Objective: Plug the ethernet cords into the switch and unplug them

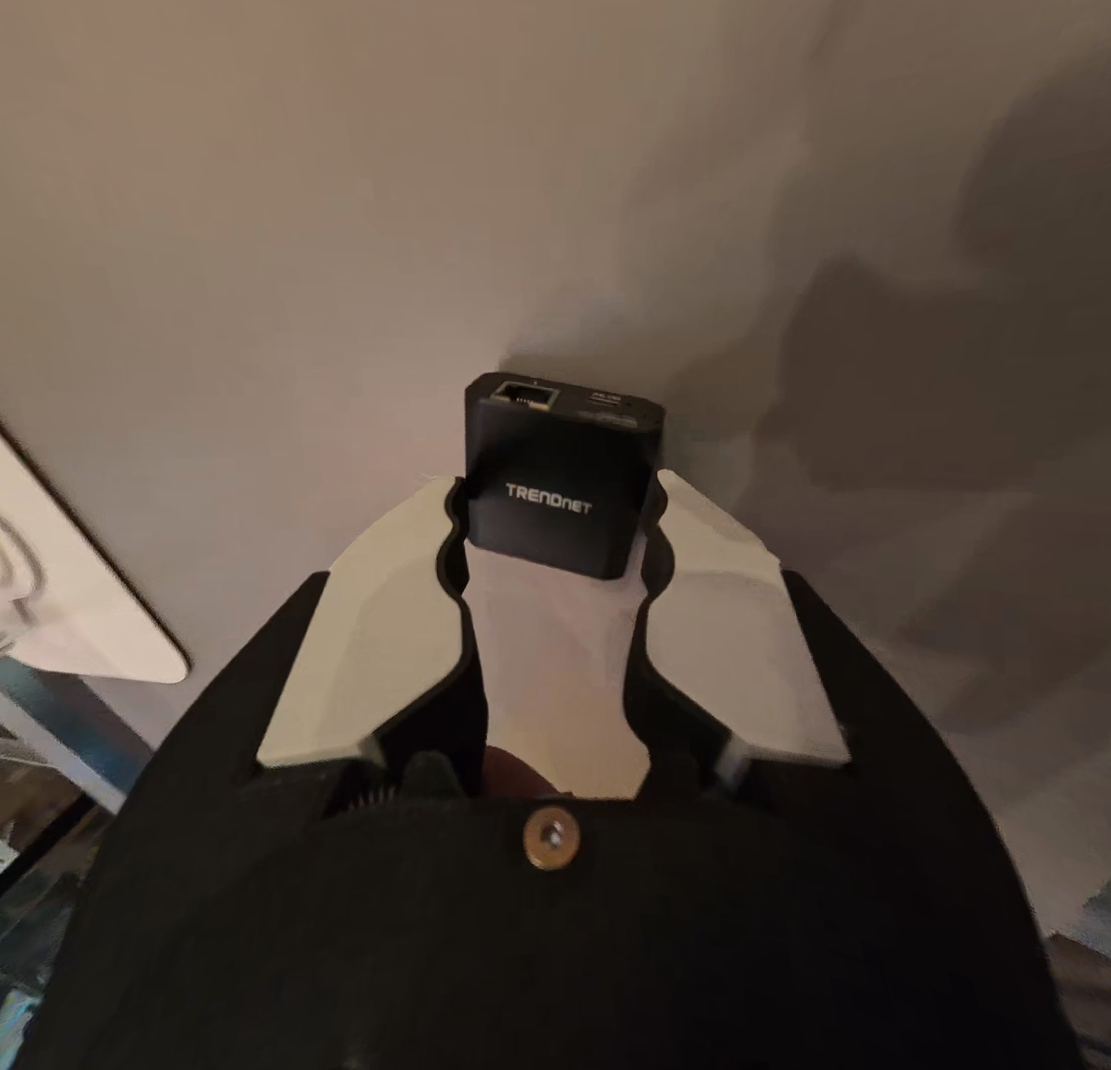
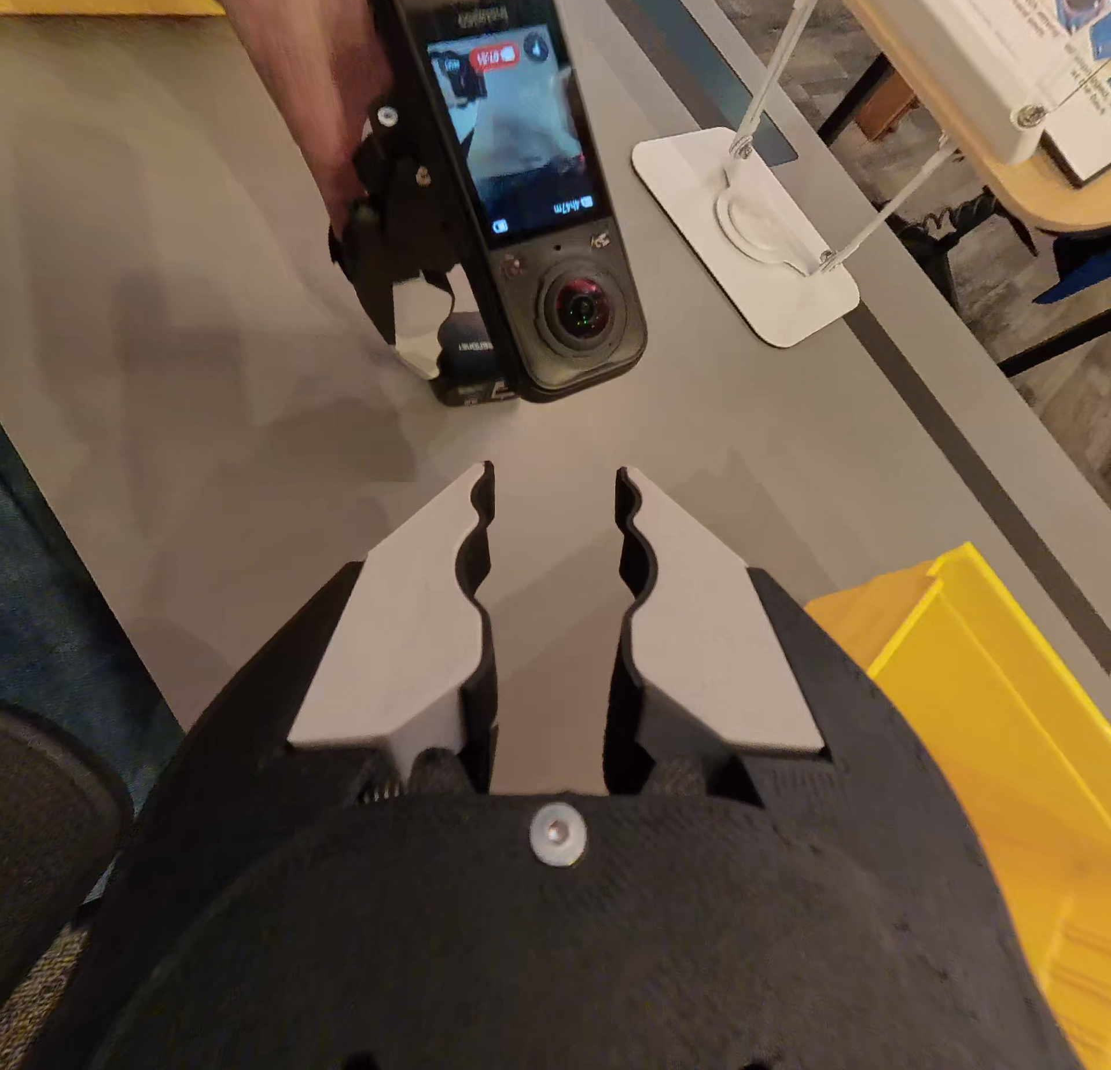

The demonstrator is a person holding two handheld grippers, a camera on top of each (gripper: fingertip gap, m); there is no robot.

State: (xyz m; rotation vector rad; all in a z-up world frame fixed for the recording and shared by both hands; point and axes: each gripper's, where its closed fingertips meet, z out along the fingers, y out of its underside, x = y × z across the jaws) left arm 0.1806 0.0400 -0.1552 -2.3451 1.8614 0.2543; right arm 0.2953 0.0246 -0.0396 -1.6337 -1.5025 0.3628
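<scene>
In the left wrist view we see the small black switch [image 1: 556, 488] lying flat on the grey table [image 1: 300, 259], its near half between the white fingers [image 1: 385, 608] of the left gripper [image 1: 556, 500]. The fingers stand at 9 and 3 o'clock of the switch, close by its sides, but we cannot tell whether they press it. Its empty ethernet port [image 1: 522, 396] faces 12 o'clock, away from us.

In the right wrist view the right gripper [image 2: 554, 479] hovers spread and empty over bare table [image 2: 180, 259]. The switch [image 2: 469, 368] sits well apart at 11 o'clock, half hidden under the left gripper [image 2: 421, 331] and its camera [image 2: 517, 199]. A yellow bin [image 2: 962, 710] lies at 4 o'clock and a white stand base [image 2: 745, 235] at 1 o'clock.
</scene>
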